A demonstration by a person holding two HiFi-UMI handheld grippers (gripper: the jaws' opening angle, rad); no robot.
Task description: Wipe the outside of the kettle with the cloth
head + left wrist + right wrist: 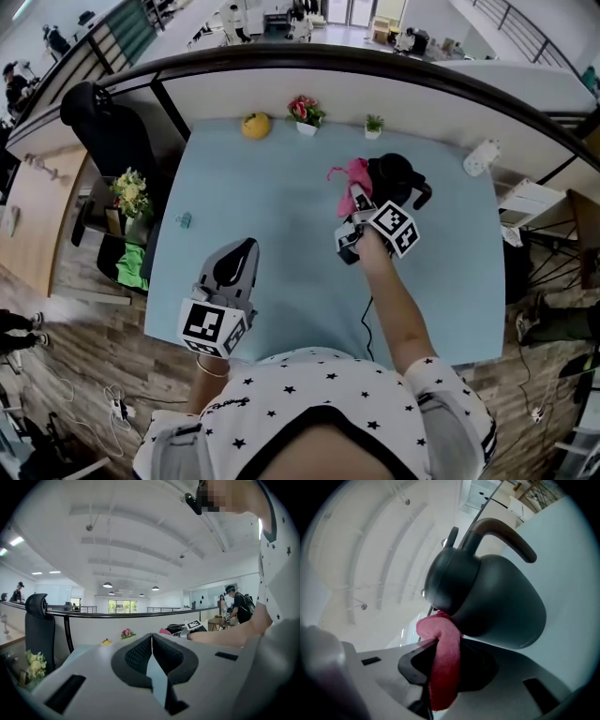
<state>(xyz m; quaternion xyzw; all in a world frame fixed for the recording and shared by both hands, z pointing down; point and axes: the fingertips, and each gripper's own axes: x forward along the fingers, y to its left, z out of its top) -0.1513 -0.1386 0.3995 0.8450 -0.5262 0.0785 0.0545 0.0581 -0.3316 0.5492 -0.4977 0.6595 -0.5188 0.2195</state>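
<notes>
Right claw [440,677] pinches the pink cloth [442,641] against the kettle [497,606], while left claw [152,651] sits pressed together, empty

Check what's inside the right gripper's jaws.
Pink cloth, clamped in the right gripper, its end against the kettle. The cloth hides the contact spot itself.

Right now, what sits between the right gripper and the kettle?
Only the pink cloth: the right gripper is shut on it, its folded end against the black kettle, as the right gripper view shows.
</notes>
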